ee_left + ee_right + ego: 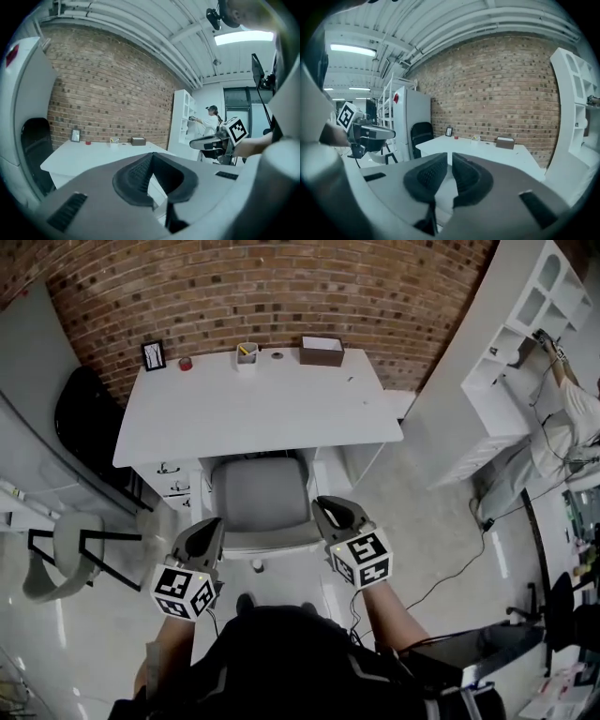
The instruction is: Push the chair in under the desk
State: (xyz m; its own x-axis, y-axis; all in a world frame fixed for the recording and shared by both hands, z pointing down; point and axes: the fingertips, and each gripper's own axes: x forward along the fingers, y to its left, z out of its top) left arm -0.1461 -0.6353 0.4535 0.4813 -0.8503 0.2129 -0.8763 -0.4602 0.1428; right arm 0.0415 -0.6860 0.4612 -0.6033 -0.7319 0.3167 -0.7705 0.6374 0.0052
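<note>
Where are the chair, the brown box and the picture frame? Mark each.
chair [261, 498], head view, middle of the grey seat.
brown box [322, 353], head view, front wall.
picture frame [153, 355], head view, its face.

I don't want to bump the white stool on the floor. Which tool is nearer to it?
Left. The left tool is by the grey chair on its left side, right of the white stool; the right tool is at the chair's other side, farther off.

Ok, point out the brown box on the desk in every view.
Head view: brown box on the white desk, far edge, upper middle.
Left gripper view: brown box mid-frame, left of centre.
Right gripper view: brown box right of centre.
Shared landmark: brick wall behind it.
</note>
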